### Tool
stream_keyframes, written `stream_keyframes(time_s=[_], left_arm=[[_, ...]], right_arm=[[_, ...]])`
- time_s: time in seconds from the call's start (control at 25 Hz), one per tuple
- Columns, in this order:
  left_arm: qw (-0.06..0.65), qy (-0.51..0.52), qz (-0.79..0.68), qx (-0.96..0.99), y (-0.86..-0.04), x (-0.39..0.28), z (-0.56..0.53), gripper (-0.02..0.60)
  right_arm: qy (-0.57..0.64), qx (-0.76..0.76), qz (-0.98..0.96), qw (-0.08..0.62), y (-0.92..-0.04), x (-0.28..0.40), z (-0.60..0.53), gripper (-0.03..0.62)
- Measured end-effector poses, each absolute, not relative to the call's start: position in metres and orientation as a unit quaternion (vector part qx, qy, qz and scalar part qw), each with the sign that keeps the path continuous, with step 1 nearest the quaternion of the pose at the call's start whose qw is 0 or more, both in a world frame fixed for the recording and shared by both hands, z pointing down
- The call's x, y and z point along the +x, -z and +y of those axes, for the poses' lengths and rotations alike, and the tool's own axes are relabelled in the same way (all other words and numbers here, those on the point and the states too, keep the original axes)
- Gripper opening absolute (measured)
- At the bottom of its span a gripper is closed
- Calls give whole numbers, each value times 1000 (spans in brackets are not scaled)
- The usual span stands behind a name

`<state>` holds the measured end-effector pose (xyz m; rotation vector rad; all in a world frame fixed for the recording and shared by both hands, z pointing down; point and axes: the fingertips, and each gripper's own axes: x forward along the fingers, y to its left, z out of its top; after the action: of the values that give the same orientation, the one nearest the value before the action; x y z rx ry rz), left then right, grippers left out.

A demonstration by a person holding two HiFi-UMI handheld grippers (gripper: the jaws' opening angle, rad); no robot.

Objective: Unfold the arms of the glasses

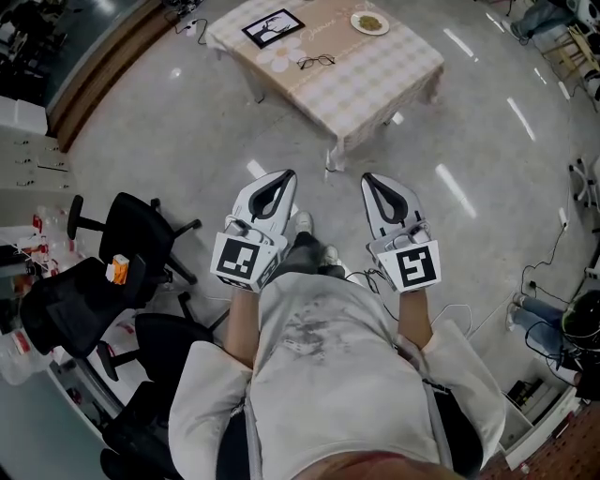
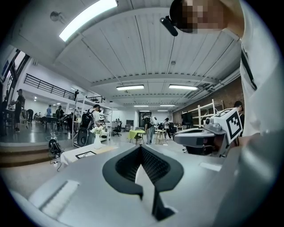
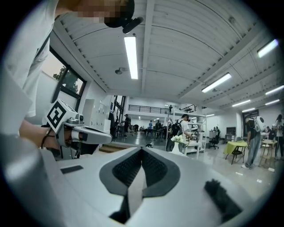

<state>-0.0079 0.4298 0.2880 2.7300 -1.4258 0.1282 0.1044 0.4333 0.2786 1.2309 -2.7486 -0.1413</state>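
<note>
The glasses (image 1: 316,62) lie flat on the checked cloth of the table (image 1: 384,80), just on the near side of a dark picture frame (image 1: 273,27) and well apart from a plate (image 1: 369,22) at the far edge. The spot seems chosen so that both tools can reach them from the person's side. Their long axis, the line through the two lenses, runs roughly across the head view, rising slightly to the right. Which way the front faces, and whether the arms lie folded behind it, is too small to make out. The person stands well apart from the table, on open floor, so no unfolding has begun. The left gripper (image 1: 283,176) and right gripper (image 1: 371,178) are held side by side at waist height, roughly level and aimed toward the table. This looks like a carrying posture for the approach. Each gripper's own view shows its jaws pressed together with nothing between them, so both are clenched and empty, probably until the glasses are within reach.
</note>
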Motion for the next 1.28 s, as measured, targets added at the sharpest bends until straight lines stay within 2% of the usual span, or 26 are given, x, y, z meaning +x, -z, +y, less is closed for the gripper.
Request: stream_keyframes(time_s=[0.72,1.28], left_arm=[[30,-28,-424,905,-287,-45,312,9],[43,-17,-401,915,-293,-73,263,9]], right_arm=[[38,443,-891,96,-279,62,328,15],[32,454,-885,99,-285,26,280,15]])
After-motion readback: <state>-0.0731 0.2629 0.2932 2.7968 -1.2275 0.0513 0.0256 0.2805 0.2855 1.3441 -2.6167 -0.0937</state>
